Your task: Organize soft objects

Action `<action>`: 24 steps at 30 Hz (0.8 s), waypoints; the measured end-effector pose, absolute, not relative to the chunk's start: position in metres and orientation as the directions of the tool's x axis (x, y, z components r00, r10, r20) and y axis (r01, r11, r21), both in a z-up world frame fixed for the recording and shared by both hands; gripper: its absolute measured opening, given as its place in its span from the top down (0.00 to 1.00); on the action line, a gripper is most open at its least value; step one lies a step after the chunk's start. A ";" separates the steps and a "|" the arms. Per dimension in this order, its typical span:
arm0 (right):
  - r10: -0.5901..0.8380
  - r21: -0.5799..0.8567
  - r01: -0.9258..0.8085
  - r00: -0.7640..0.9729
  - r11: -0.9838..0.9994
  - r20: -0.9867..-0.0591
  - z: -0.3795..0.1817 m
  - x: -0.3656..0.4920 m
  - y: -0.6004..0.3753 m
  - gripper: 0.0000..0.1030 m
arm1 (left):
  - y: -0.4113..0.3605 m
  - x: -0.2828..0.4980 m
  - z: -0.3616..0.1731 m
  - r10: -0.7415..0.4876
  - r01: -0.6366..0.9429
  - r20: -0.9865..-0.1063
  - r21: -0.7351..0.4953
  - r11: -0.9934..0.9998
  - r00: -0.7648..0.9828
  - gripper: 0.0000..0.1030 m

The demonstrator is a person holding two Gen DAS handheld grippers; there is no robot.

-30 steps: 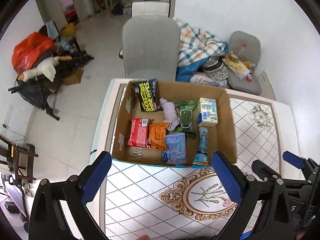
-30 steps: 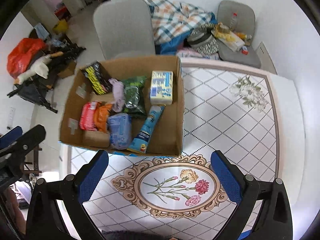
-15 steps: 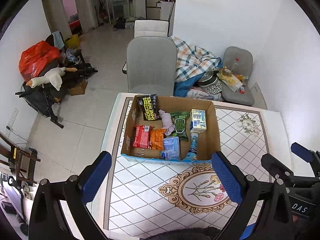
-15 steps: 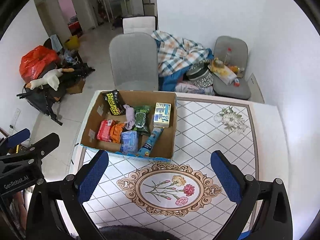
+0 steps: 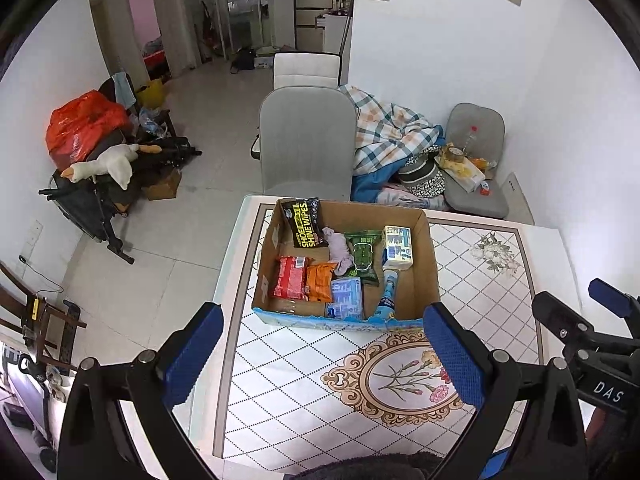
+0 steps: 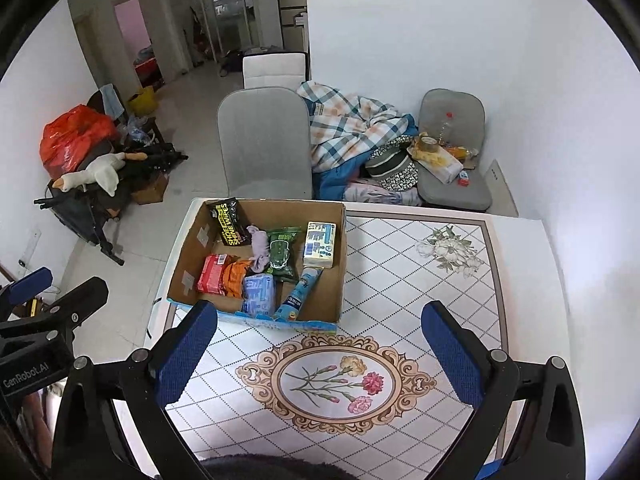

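Your left gripper (image 5: 320,356) and right gripper (image 6: 320,354) both hang above the near part of the tabletop (image 6: 420,292), jaws spread wide and holding nothing. The cardboard box (image 5: 428,272) sits at the tabletop's far left corner, touching the far edge, with the soft packs inside: a black shoe-wipes pack (image 5: 304,222) leaning in the far left corner of the box, a red pack (image 5: 291,278) and an orange pack (image 5: 320,282) side by side, a lilac cloth (image 5: 339,246), a green pack (image 5: 364,254), a blue pack (image 5: 346,298), a blue tube (image 5: 388,292) and a pale yellow pack (image 5: 397,242)
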State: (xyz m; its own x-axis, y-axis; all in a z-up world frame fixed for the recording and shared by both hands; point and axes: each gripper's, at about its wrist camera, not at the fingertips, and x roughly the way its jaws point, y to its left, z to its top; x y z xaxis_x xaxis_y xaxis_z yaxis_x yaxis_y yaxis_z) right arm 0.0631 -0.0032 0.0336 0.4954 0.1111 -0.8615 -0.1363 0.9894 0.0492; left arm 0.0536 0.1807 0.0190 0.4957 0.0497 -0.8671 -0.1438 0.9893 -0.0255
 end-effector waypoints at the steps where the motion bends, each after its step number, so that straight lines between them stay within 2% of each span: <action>1: 0.111 0.050 -0.136 0.496 0.990 -0.861 0.034 0.063 -0.004 0.00 | 0.180 0.053 0.019 0.048 -0.143 -0.867 -0.027 0.989 0.496 0.01; 24: 0.083 0.038 -0.098 0.508 0.994 -0.857 0.043 0.054 -0.016 0.00 | 0.174 0.048 0.018 0.060 -0.143 -0.871 -0.013 0.990 0.489 0.01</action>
